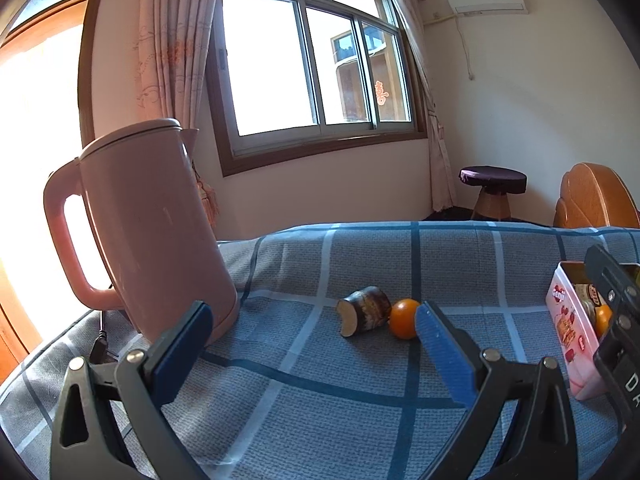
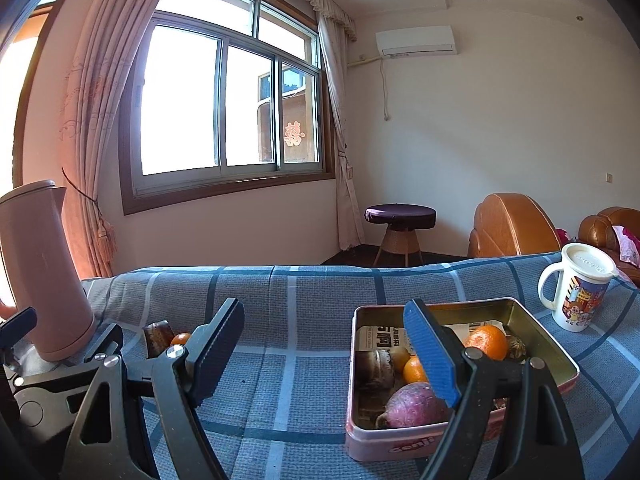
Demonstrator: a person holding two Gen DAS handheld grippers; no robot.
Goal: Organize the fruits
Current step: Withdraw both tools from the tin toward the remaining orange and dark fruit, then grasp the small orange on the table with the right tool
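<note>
Two grippers: both held low over a table draped in a blue plaid cloth [image 1: 360, 400], each with nothing between its blue-padded fingers.
Left gripper [image 1: 312, 340]: jaws spread wide and empty; a pink electric kettle [image 1: 148, 232] stands just beyond its left finger, and a small orange [image 1: 404, 318] lies on the cloth partly behind the tip of its right finger.
Loose pieces: the small orange rests touching or just beside a dark, stubby cut chunk [image 1: 366, 316] with a pale cut face; what the chunk is cannot be told.
Right gripper [image 2: 324, 344]: jaws likewise wide apart and holding nothing; its right finger stands in front of the open tin, its left finger over bare cloth.
Tin [image 2: 560, 356]: a pink rectangular box with a gold interior, lined with printed paper, seen at the right edge of the left wrist view.
Fruit in tin: a large orange [image 2: 486, 342] toward the back, a smaller one [image 2: 414, 370] near the middle, a purple sweet potato [image 2: 416, 404] at the front, a dark chunk [image 2: 374, 364] at the left.
Mug [image 2: 576, 286]: white, lidded, with a cartoon print, standing on the cloth beyond the tin's far right corner.
Backdrop: a sliding window [image 2: 224, 104] with pink curtains, a round stool [image 2: 400, 218], tan leather seating [image 2: 516, 226], a wall air conditioner [image 2: 416, 40].
</note>
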